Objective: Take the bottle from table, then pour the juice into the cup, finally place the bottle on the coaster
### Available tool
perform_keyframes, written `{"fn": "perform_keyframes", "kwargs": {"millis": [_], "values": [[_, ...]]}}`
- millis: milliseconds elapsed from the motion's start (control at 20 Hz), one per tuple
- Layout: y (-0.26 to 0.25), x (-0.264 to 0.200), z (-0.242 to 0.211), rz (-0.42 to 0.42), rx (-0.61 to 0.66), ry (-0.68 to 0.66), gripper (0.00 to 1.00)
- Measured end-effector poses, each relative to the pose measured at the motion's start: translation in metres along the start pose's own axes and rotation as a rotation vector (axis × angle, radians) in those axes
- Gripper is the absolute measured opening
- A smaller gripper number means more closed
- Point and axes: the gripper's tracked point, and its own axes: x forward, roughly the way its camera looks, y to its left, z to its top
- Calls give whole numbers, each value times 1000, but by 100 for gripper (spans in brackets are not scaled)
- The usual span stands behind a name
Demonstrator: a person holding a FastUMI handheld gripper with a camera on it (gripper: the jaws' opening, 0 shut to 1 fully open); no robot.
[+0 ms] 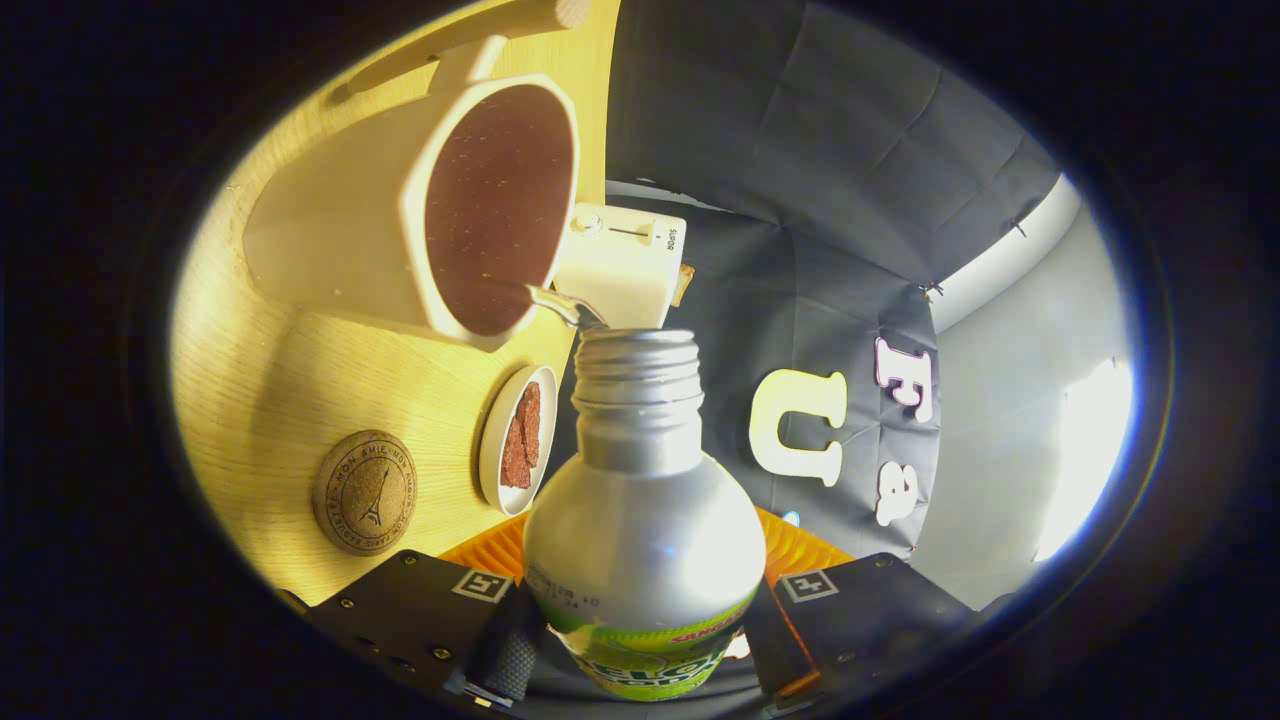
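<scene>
While the bottle (643,520) tips toward the cup (420,215), juice streams from its mouth.
Gripper view: the hand-held gripper (640,640) pinches the bottle's body between both fingers; its long axis runs away along them, neck toward the cup's rim on the surface (290,420). Holding the tilt steady should keep the stream inside. Coaster (365,492) lies beside a small dish (520,440).

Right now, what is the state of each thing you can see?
bottle: uncapped, tipped toward the cup, held between the fingers, liquid leaving its mouth.
gripper: fingers shut on the bottle.
cup: on the table, upright, holds dark liquid.
coaster: on the table, bare.
small dish: on the table, holds reddish pieces.
white appliance: behind the cup, state unclear.
</scene>
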Motion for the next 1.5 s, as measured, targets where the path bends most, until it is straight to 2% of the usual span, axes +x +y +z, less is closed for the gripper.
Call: {"fn": "perform_keyframes", "kwargs": {"millis": [1500], "values": [[-12, -3, 1, -30, -149, -39, 82]]}}
